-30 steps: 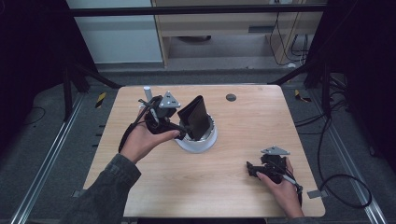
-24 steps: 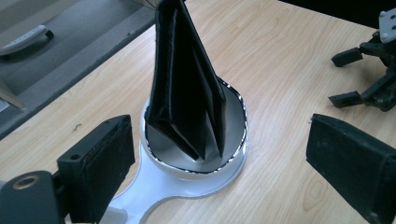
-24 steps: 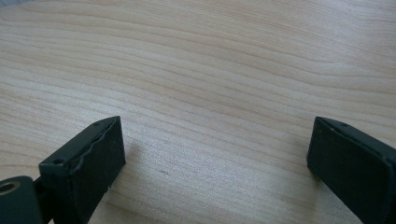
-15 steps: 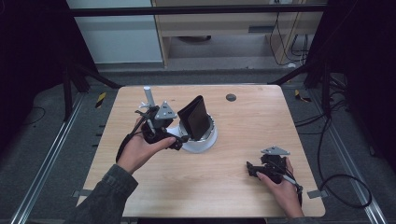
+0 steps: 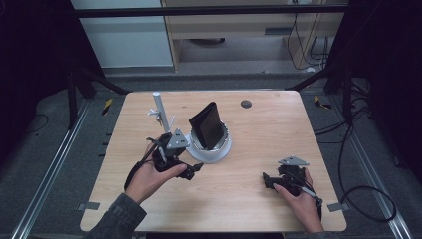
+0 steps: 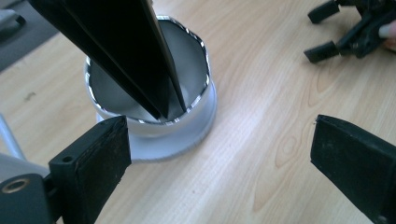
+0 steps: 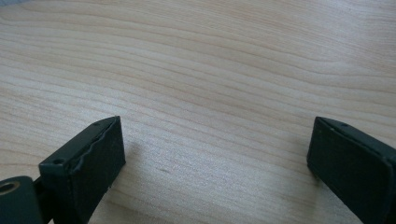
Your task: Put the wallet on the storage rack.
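Note:
A black flat folded case (image 5: 208,127) stands tilted in a white round cup (image 5: 219,149) with a shiny rim, mid-table. In the left gripper view the case (image 6: 121,51) leans inside the cup (image 6: 187,65). My left gripper (image 5: 194,171) lies just left and near of the cup, open and holding nothing; its jaws (image 6: 219,140) stand wide apart in front of the cup's base. My right gripper (image 5: 266,181) rests open at the near right of the table, and its own view has its jaws (image 7: 215,140) spread over bare wood. That right gripper (image 6: 348,25) also appears far off in the left gripper view.
A thin white upright post (image 5: 160,107) with small side arms stands left of the cup on the wooden table (image 5: 278,134). A small dark round spot (image 5: 246,104) marks the far middle. Black frame legs and cables surround the table on the floor.
My left gripper has drawn back toward the person, away from the case and cup, uncovering the white post. The right gripper has stayed put.

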`<state>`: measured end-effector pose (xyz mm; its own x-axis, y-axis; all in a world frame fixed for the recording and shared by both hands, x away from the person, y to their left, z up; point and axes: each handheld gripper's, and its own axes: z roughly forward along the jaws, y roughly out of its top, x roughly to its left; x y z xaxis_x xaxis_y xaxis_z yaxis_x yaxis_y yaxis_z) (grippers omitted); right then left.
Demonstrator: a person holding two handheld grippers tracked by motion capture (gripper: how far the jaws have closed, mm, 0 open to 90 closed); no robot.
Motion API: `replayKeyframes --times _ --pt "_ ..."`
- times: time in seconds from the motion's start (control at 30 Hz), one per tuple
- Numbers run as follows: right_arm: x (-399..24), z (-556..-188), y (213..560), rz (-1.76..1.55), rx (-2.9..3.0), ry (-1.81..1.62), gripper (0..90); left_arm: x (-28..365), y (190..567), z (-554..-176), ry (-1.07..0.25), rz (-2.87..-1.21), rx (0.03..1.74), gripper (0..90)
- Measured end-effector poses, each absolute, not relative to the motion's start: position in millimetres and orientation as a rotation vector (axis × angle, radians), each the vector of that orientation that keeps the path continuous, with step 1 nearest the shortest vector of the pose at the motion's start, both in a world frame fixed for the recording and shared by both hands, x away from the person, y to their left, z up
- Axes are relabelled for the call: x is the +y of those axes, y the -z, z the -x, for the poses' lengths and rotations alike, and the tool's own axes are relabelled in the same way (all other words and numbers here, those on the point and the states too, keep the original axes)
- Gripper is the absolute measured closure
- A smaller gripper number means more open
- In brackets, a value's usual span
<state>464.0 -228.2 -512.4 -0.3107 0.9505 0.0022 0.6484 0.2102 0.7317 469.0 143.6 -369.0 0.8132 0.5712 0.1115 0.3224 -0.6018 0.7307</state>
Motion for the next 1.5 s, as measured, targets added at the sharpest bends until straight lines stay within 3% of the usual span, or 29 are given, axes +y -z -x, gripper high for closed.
replayKeyframes --times 0.77,1.2,1.5 --pt "-228 -464 513 -1.477 2.036 -0.886 4.4 171 450 -463 -0.318 -2.315 0.784 5.0" --pt "-228 -464 513 -1.473 2.037 -0.884 4.4 252 489 -469 -0.461 -2.155 1.078 7.1" --pt "-228 -464 513 -1.472 2.037 -0.884 4.4 271 499 -476 -0.492 -2.098 1.149 7.1"
